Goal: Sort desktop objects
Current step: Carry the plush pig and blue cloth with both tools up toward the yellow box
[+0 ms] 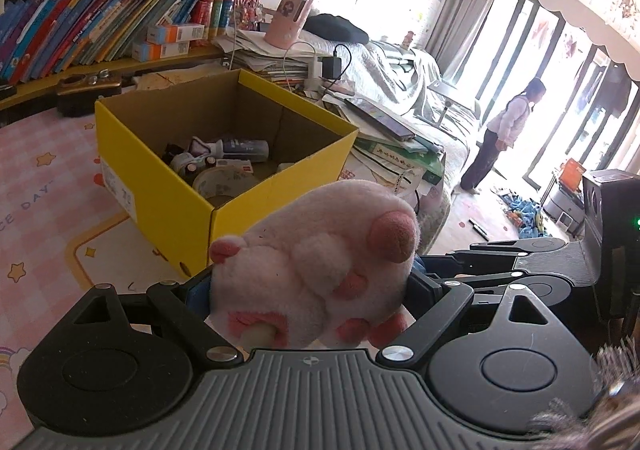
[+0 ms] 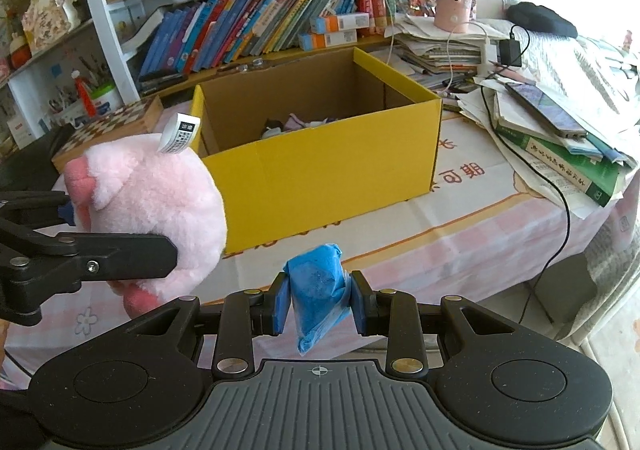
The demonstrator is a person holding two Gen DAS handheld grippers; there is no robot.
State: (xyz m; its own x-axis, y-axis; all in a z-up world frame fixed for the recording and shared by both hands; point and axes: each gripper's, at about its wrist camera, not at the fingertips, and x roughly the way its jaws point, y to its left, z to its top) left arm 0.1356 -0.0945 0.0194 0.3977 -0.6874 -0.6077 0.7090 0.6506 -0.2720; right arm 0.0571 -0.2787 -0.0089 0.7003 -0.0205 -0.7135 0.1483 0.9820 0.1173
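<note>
L gripper (image 1: 308,290) clamped on pink plush toy (image 1: 316,270), held in air just short of yellow box (image 1: 160,186), near its front corner. White tag on plush sticks up (seen in R wrist view).
R gripper (image 2: 319,304) closed on small blue bag (image 2: 316,290), pinched mid-body, tail hanging below the pads; also airborne, in front of box's long side.
Box sits on pink tablecloth (image 2: 460,250), open top, already holds tape roll (image 1: 224,180), bottle (image 1: 244,148) + misc small items.
Step in hand (judgement): drop both into box.
- Lift plush above rim before moving fwd; it's bulky and could catch the wall.
- Release over centre, not at the edge.
- Do one arm at a time: grippers are close together, risk of bumping.
- Blue bag is soft, so open fully so it doesn't cling to a pad.
</note>
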